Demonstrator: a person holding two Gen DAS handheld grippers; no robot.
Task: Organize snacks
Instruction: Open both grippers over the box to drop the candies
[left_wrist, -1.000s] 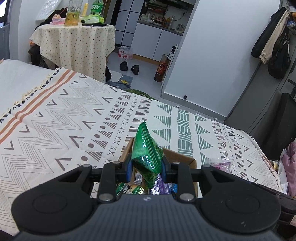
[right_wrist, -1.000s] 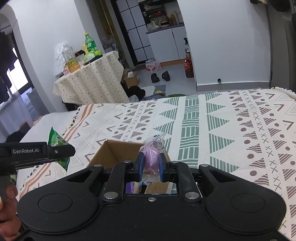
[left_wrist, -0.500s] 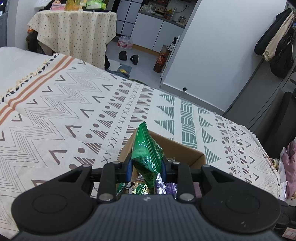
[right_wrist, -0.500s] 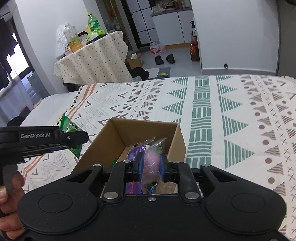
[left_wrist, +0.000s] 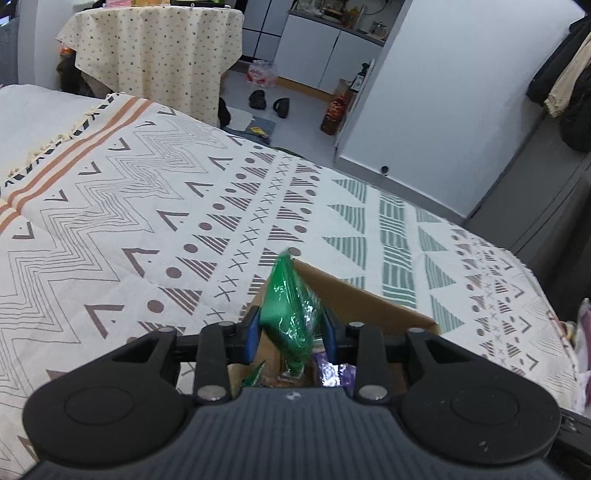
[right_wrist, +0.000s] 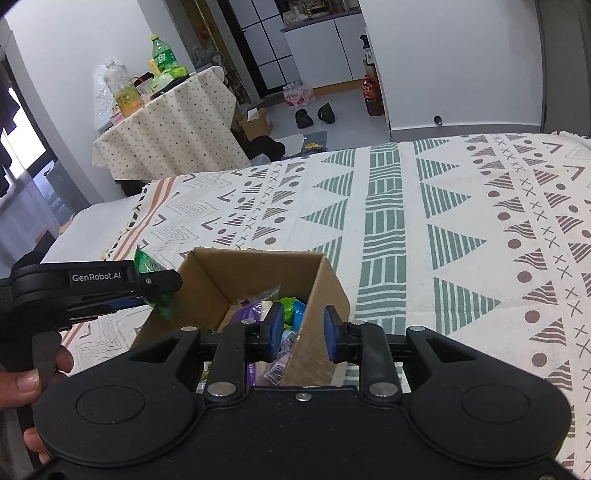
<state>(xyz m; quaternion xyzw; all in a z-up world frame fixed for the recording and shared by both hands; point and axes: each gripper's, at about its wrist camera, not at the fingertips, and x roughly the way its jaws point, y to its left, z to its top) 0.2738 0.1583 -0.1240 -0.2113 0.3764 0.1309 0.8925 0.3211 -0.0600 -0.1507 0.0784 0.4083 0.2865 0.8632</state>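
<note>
An open cardboard box (right_wrist: 225, 275) stands on the patterned bedspread (right_wrist: 461, 229), holding several snack packets (right_wrist: 290, 308) in purple, green and blue. My left gripper (left_wrist: 290, 332) is shut on a green snack packet (left_wrist: 291, 317) and hovers over the box's near-left corner (left_wrist: 369, 301). The right wrist view shows that gripper (right_wrist: 162, 286) at the box's left edge with the green packet (right_wrist: 147, 264) sticking up. My right gripper (right_wrist: 303, 332) is open above the box's right wall, nothing between its blue pads (right_wrist: 275, 328).
The bedspread (left_wrist: 147, 221) spreads wide on all sides of the box. A round table (right_wrist: 166, 136) with a dotted cloth and bottles stands beyond the bed. Shoes (right_wrist: 314, 114) lie on the floor. A hand (right_wrist: 33, 373) grips the left tool's handle.
My right gripper has opened and the pink packet it held is gone from its fingers. Both grippers have moved closer over the box. The left one still holds the green packet.
</note>
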